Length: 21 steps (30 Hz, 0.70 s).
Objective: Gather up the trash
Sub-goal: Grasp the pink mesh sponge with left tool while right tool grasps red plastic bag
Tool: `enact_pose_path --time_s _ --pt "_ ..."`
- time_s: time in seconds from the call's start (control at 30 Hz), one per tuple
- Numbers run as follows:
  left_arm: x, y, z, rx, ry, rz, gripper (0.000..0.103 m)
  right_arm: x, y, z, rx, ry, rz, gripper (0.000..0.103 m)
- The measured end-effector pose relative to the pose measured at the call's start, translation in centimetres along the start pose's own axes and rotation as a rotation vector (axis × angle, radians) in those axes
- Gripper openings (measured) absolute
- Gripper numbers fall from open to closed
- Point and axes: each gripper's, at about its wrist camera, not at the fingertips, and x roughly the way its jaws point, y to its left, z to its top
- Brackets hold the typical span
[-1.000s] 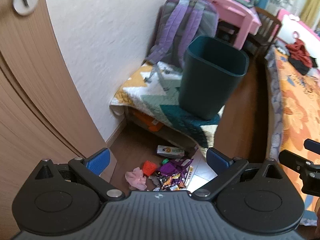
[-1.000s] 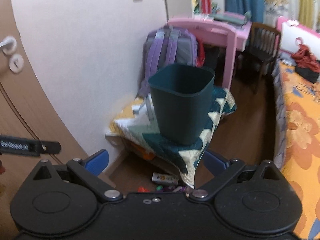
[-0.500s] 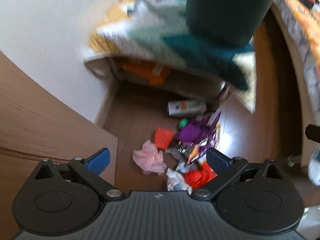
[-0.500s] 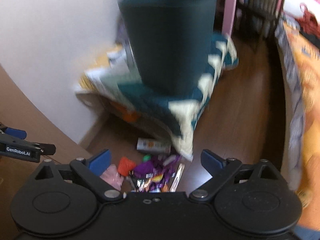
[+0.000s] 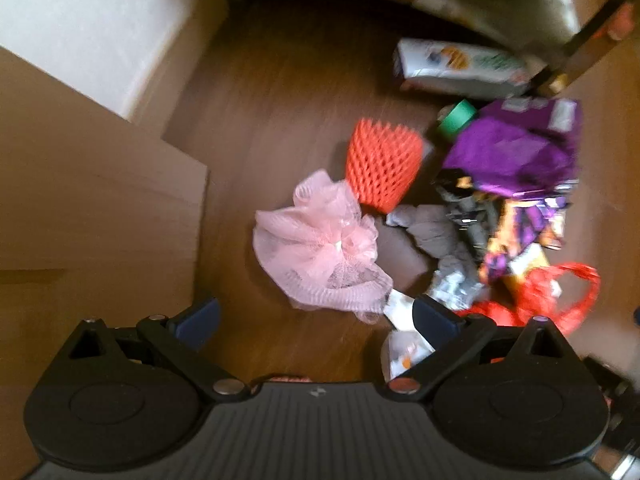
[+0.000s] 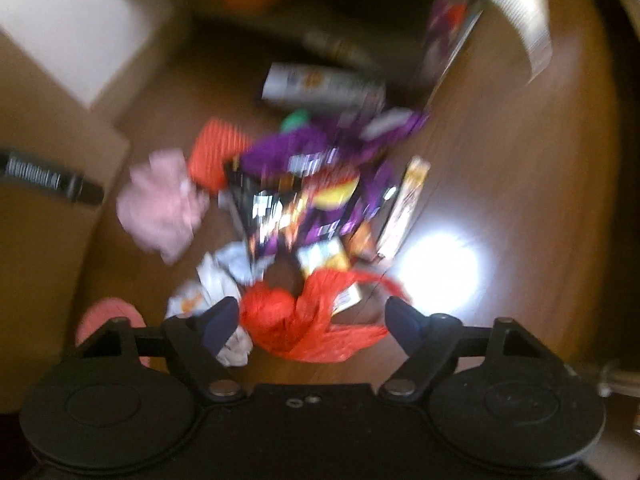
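Nothing is being collected yet: both tools, the left tool [image 5: 316, 318] spread and the right tool [image 6: 310, 320] spread but narrowing around the red plastic bag [image 6: 304, 320], are hanging over trash littering the floor [image 5: 280, 92].

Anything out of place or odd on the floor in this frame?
Yes. A heap of litter lies on the wooden floor: a pink mesh puff, an orange foam net, purple wrappers, a white carton on its side and a red plastic bag. None is in a bin. Both views are motion-blurred.
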Motion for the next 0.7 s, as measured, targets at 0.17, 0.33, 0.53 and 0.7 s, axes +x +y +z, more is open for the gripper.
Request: enact_pose_path --time_s 0.17,0.33,0.53,0.7 --pt "6.2 0.1 0.5 -0.062 0.037 -0.021 0.103 7.4 2.0 -1.3 -0.040 0.029 0.032 0.075" --pt "10.6 1.0 1.5 -0.141 0.049 -0.037 0.103 12.7 3.5 -1.6 -0.105 0.050 0.031 0.073" --pt "14.1 1.1 2.5 -0.189 0.087 -0.078 0.102 16.2 3.6 -1.3 -0.103 0.068 0.000 0.072" --pt "15.3 0.4 2.9 -0.184 0.100 -0.097 0.083 16.9 3.9 -1.7 -0.116 0.060 0.004 0.068"
